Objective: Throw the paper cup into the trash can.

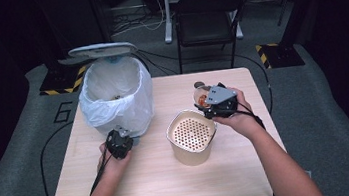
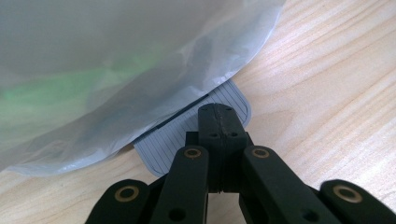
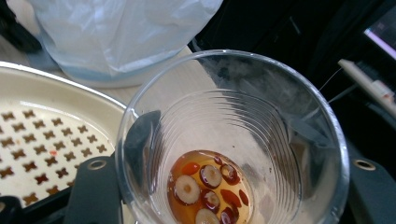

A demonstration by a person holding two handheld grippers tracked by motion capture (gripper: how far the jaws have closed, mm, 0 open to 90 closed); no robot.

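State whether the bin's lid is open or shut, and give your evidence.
Open: the lid stands raised behind the bin, and the white liner's inside is exposed.

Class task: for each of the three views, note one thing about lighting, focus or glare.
High view: the table is lit while the room behind is dark. Left gripper view: the white bin bag is close and blurred; the wood grain is sharp. Right gripper view: the clear cup with amber liquid looks sharp at its bottom, its rim soft; dark background.

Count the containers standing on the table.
2. A white-bagged trash bin stands at the left rear, and a cream pot with a perforated strainer insert at centre. The clear cup is held in the right gripper, not standing.
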